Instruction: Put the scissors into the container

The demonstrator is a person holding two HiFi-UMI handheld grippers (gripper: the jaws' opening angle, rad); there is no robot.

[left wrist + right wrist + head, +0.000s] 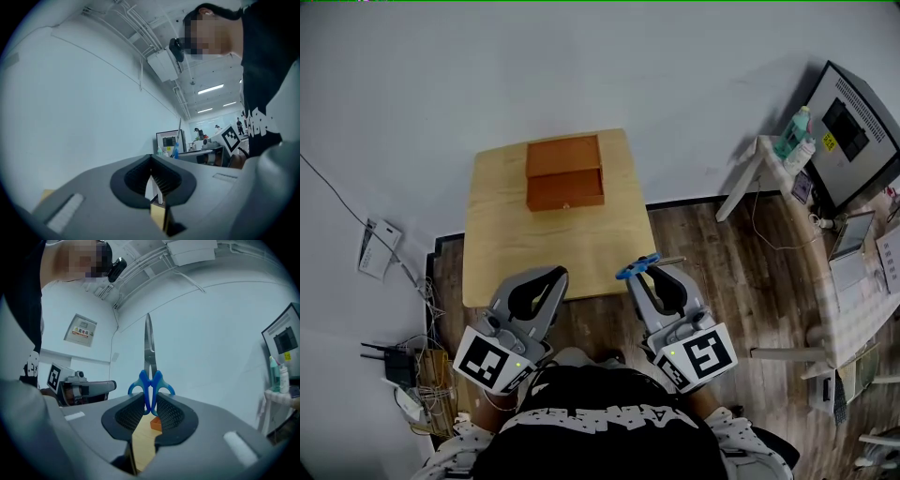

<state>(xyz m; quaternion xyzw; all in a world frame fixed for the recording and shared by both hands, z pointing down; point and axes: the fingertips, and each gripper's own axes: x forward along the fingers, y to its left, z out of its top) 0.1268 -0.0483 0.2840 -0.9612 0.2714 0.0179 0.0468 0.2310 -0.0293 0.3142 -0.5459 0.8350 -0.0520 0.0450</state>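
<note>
In the head view, the scissors (633, 270) are largely covered by the right gripper (658, 274); only blue handles and a thin blade tip are seen. The counter's (553, 234) near edge is hidden behind that gripper and the left gripper (553, 277). In the right gripper view, the container (155, 423) is reduced to an orange sliver between the fingers (172, 416). A monitor (853, 131) is cut off at the head view's right edge.

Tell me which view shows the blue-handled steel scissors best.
Right gripper view. The blue-handled steel scissors sit close and centred, handles pinched in the right gripper, blades pointing up. Head view shows only the blue handles and a blade sliver at that gripper's tip. Left gripper view: tiny, far off.
</note>
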